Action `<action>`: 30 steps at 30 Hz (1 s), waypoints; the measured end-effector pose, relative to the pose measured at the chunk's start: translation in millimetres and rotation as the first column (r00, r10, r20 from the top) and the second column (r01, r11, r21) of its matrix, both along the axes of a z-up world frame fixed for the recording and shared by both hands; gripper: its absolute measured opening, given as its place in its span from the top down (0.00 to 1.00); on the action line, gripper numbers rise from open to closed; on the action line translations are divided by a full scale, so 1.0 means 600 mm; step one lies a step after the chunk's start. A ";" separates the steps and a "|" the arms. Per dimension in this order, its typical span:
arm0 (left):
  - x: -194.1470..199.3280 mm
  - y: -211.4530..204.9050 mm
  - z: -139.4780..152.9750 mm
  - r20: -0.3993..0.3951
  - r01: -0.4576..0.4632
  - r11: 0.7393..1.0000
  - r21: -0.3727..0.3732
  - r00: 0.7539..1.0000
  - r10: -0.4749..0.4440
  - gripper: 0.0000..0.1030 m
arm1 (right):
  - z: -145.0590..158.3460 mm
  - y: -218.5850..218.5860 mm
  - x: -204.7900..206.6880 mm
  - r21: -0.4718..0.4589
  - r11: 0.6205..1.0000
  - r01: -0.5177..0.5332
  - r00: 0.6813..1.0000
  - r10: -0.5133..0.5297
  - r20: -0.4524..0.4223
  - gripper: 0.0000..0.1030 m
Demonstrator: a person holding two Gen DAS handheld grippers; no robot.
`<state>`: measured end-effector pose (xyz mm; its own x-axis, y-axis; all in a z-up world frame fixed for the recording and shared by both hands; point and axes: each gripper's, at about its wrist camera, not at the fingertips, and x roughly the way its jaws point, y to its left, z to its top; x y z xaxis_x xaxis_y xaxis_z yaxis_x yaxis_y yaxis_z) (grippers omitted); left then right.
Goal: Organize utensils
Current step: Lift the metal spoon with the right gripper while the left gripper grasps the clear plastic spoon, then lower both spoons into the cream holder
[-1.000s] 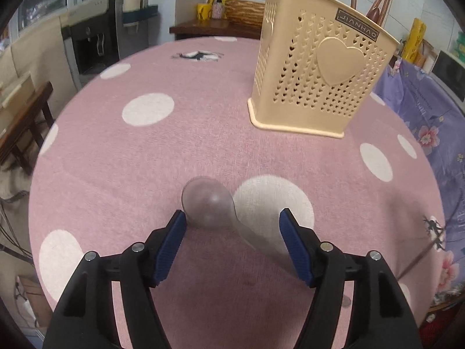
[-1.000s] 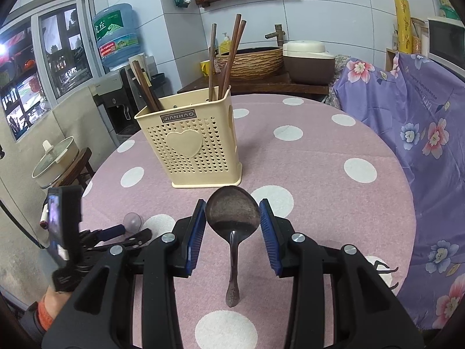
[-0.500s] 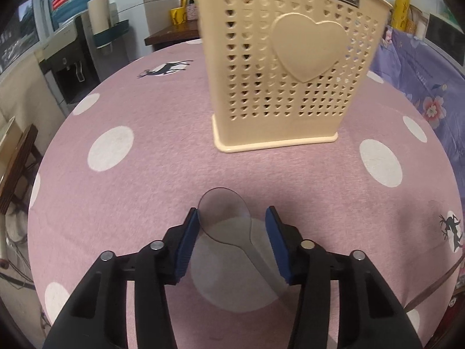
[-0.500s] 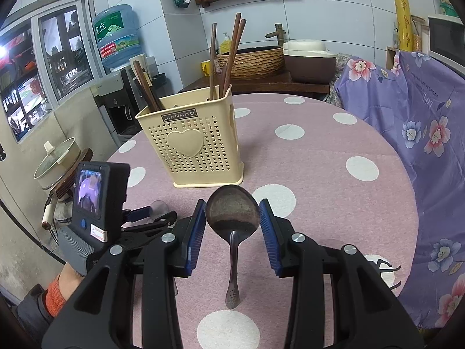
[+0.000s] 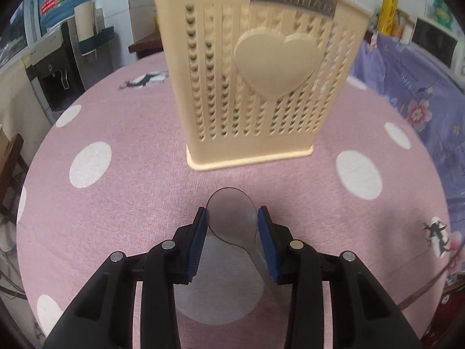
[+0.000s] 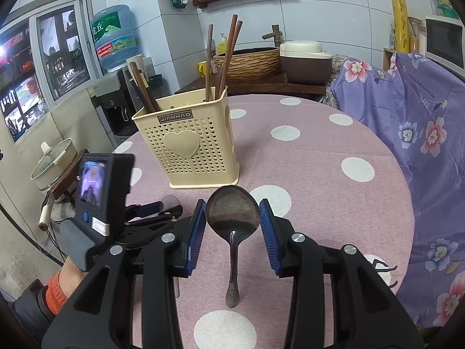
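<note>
A cream perforated utensil basket (image 5: 255, 87) with a heart on its side stands on the pink polka-dot table (image 5: 116, 192); in the right wrist view the basket (image 6: 189, 148) holds several brown chopsticks (image 6: 229, 55). My left gripper (image 5: 232, 224) is shut on a clear plastic spoon (image 5: 232, 218) and holds it above the table, just in front of the basket. It also shows in the right wrist view (image 6: 162, 206). My right gripper (image 6: 232, 212) is shut on a dark metal spoon (image 6: 232, 212), bowl up, handle hanging down, in front of the basket.
A purple floral cloth (image 6: 430, 133) covers something along the table's right side. Behind the table stand a wicker basket (image 6: 250, 61), a rice cooker (image 6: 305, 61) and a water dispenser (image 6: 116, 43). A pot (image 6: 55, 163) sits at the left.
My left gripper has closed on the clear spoon, lifted it off the table and come closer to the basket. My right gripper holds still with the metal spoon.
</note>
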<state>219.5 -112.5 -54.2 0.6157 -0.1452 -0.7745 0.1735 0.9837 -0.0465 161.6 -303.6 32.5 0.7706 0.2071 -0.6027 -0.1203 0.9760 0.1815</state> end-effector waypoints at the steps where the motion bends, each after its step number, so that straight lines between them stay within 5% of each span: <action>1: -0.008 0.003 0.012 0.029 0.004 1.000 -0.013 1.000 -0.003 0.65 | 0.000 0.000 -0.001 0.000 1.000 0.000 1.000 0.000 0.002 0.63; 11: -0.086 0.038 0.137 0.310 0.008 0.998 -0.065 0.951 0.013 0.65 | 0.003 0.004 -0.001 -0.002 1.000 0.008 1.000 -0.008 0.010 0.63; 12: -0.085 0.038 0.138 0.316 0.009 0.998 -0.062 0.949 0.011 0.65 | 0.002 0.007 -0.001 -0.003 1.000 0.006 1.000 -0.006 0.011 0.63; 14: -0.081 0.038 0.135 0.307 0.015 0.998 -0.063 0.952 0.005 0.93 | 0.001 0.011 -0.002 -0.007 1.000 0.002 1.000 -0.002 0.014 0.63; 30: -0.078 0.053 0.129 0.298 0.017 0.993 -0.114 0.955 0.018 0.94 | 0.002 0.015 0.001 -0.021 1.000 0.008 1.000 -0.008 0.017 0.63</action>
<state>172.5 -80.9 23.2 0.8157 -0.2214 -0.5344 0.1961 0.9750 -0.1046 162.2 -294.5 33.8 0.7825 0.1880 -0.5937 -0.1154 0.9806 0.1585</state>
